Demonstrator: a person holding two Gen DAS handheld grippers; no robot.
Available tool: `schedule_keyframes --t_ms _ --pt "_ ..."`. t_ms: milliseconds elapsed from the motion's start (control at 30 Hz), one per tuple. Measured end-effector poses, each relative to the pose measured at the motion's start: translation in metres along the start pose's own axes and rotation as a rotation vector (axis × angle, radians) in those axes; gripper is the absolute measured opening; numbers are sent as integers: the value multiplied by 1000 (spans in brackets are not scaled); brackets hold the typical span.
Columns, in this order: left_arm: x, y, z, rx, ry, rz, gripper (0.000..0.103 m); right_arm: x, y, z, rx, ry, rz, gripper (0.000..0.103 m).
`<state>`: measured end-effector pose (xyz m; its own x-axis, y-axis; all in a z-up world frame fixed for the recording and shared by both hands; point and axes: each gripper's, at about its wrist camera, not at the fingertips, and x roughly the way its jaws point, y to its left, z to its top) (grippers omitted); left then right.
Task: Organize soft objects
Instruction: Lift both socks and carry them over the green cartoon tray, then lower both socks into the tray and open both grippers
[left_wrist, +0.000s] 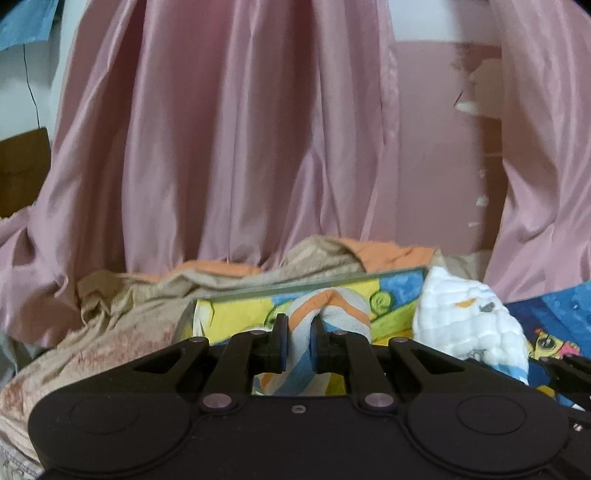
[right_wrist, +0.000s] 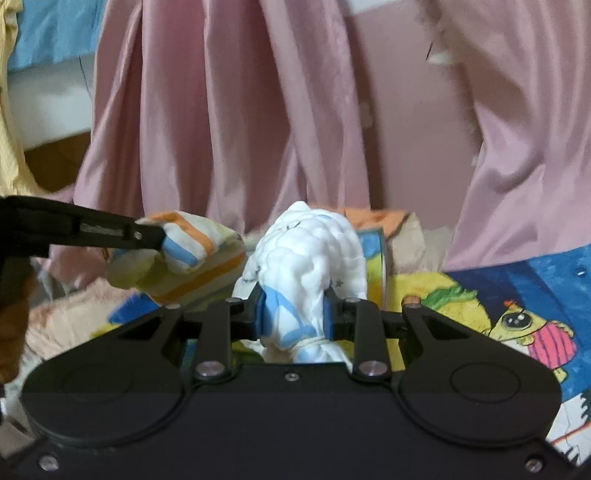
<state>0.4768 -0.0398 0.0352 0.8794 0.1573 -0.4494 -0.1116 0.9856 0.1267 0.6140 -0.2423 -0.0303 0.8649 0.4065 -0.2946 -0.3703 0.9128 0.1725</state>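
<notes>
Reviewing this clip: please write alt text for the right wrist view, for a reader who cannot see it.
The right gripper is clamped on a white quilted cloth bundle with blue trim. To its left, the left gripper pinches an orange, blue and white striped cloth. Below lies a colourful cartoon-print sheet; pink curtains hang behind.

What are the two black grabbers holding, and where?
Left gripper pinches the striped cloth by a bunched fold; right gripper squeezes the white cloth bundle near its tied end.

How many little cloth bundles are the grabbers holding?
2. The striped cloth bundle is pinched in the left gripper. The white cloth bundle is pinched in the right gripper. More may be hidden.
</notes>
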Motion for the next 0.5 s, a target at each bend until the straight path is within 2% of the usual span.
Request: schedule_keyframes --t_ms 167,267,333,467,500 --pt "12 -1 -13 12 52 -4 12 29 -11 -8 9 77 -26 22" --pt "20 -1 -20 -11 113 -20 12 37 -14 -12 15 96 -33 24" --pt "23 -1 -23 -18 139 -29 13 43 -17 -7 13 107 -34 31" --pt "25 -3 -25 -29 182 -63 16 34 -14 -8 20 109 -35 37" --pt "25 -3 -26 -30 196 -70 17 35 -15 -9 25 106 -37 42"
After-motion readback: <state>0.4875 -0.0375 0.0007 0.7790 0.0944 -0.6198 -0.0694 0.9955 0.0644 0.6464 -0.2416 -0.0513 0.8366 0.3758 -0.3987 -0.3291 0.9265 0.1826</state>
